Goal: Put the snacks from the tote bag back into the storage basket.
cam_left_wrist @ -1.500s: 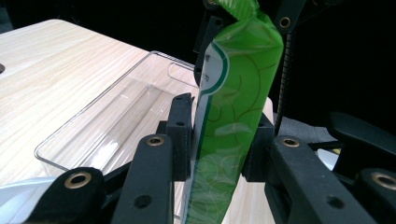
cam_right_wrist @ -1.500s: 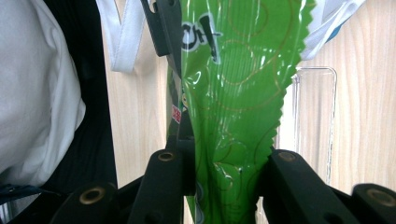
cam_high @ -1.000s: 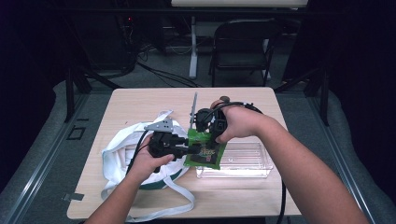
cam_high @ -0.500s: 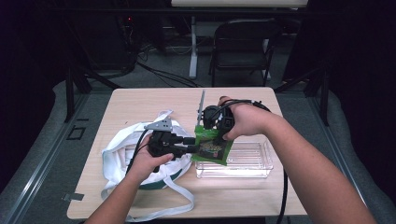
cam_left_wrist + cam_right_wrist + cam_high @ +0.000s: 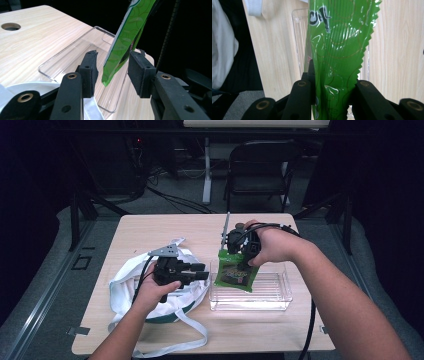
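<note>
A green snack packet (image 5: 235, 275) hangs upright over the left end of a clear plastic tray (image 5: 272, 295). My right gripper (image 5: 235, 254) is shut on its top edge. In the right gripper view the packet (image 5: 337, 50) runs up from between the closed jaws of that gripper (image 5: 332, 90). My left gripper (image 5: 202, 273) stands open above a white cloth bag (image 5: 125, 287), pointing toward the packet. In the left gripper view the packet's lower corner (image 5: 120, 47) hangs between the spread jaws of this gripper (image 5: 112, 70) without touching either pad.
The white bag's straps (image 5: 185, 340) trail toward the table's front edge (image 5: 240, 349). Bare wooden tabletop (image 5: 150, 230) lies behind the bag and tray. A dark folding chair (image 5: 260, 165) stands beyond the table. A cable (image 5: 307, 330) hangs from the right gripper.
My right gripper has carried the green packet to the right and lifted it upright over the tray. The left gripper has stayed over the bag, and the packet now hangs free of it.
</note>
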`<state>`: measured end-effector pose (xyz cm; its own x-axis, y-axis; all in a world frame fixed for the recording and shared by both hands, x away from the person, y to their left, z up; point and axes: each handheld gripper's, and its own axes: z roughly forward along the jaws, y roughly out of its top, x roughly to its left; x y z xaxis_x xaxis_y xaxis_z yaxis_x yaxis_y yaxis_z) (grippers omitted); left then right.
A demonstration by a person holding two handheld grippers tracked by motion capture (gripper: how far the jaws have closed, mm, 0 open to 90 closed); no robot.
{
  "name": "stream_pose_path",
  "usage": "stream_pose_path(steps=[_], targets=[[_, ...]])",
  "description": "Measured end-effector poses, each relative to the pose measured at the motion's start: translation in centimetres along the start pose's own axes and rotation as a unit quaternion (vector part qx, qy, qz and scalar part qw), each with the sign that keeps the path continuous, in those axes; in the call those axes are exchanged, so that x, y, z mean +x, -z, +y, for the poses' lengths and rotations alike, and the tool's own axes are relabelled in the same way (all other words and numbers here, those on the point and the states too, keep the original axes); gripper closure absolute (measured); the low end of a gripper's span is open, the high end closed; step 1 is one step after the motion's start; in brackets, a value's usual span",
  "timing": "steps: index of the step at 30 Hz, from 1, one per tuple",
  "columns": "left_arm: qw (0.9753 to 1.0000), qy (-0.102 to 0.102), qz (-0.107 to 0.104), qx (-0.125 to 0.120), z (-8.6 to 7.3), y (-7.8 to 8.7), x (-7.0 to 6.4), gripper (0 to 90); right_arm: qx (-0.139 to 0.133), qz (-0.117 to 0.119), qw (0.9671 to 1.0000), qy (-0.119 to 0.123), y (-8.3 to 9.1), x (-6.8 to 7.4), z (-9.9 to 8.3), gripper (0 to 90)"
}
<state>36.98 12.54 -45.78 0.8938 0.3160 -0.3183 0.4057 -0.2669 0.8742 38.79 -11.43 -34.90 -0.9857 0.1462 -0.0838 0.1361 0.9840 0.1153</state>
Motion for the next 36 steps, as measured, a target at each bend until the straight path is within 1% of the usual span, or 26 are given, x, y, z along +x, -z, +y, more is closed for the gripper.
stream_pose_path(steps=[1,3,4,7,11,13,18,20,23,25,28,29,31,32,33,36], targets=[[1.0,-0.002,0.002,0.002,0.0,0.1,0.1,58.7,0.005,-0.001,1.0,0.001,0.0,-0.1,-0.1,75.6],[1.0,0.001,0.003,-0.003,0.0,0.2,0.2,58.6,0.01,-0.003,0.9999,0.0,-0.1,-0.2,-0.3,75.6],[1.0,0.001,0.005,-0.002,0.0,0.3,0.3,58.6,0.011,-0.006,0.9999,0.0,-0.1,-0.2,-0.4,75.6],[1.0,0.005,0.007,-0.003,0.0,0.6,0.4,58.6,0.009,-0.006,0.9999,-0.004,-0.3,-0.3,-0.7,75.6],[0.9999,0.009,0.01,-0.008,-0.1,0.7,0.6,58.6,0.015,-0.011,0.9998,-0.003,-0.4,-0.4,-0.9,75.6],[0.9999,0.009,0.012,-0.005,-0.1,0.9,0.7,58.5,0.014,-0.013,0.9998,-0.005,-0.5,-0.5,-1.0,75.6],[0.9997,0.014,0.017,-0.009,-0.2,1.3,1.0,58.3,0.02,-0.024,0.9995,0.002,-0.8,-0.5,-1.1,75.6],[0.9995,0.02,0.019,-0.013,-0.3,1.6,1.2,58.3,0.022,-0.026,0.9994,0.005,-1.0,-0.5,-1.1,75.6],[0.9994,0.022,0.024,-0.015,-0.3,2.0,1.4,58.3,0.028,-0.032,0.999,0.012,-1.4,-0.6,-1.1,75.6],[0.9993,0.023,0.022,-0.017,-0.3,2.0,1.5,58.3,0.028,-0.035,0.9989,0.013,-1.7,-0.6,-1.1,75.5],[0.9991,0.026,0.025,-0.021,-0.3,2.3,1.6,58.3,0.036,-0.042,0.9983,0.019,-2.0,-0.9,-1.1,75.5],[0.9991,0.027,0.025,-0.021,-0.3,2.3,1.7,58.3,0.03,-0.041,0.9985,0.016,-2.1,-0.9,-1.1,75.6],[0.9991,0.027,0.026,-0.021,-0.3,2.4,1.7,58.3,0.031,-0.041,0.9985,0.018,-2.2,-1.0,-1.1,75.5],[0.999,0.028,0.027,-0.02,-0.4,2.4,1.8,58.3,0.027,-0.04,0.9987,0.016,-2.6,-1.1,-1.1,75.6],[0.999,0.029,0.027,-0.02,-0.4,2.5,1.8,58.3,0.03,-0.041,0.9985,0.018,-2.7,-1.2,-1.1,75.5],[0.999,0.03,0.029,-0.019,-0.4,2.6,1.9,58.3,0.027,-0.042,0.9986,0.019,-3.0,-1.3,-1.0,75.5]])
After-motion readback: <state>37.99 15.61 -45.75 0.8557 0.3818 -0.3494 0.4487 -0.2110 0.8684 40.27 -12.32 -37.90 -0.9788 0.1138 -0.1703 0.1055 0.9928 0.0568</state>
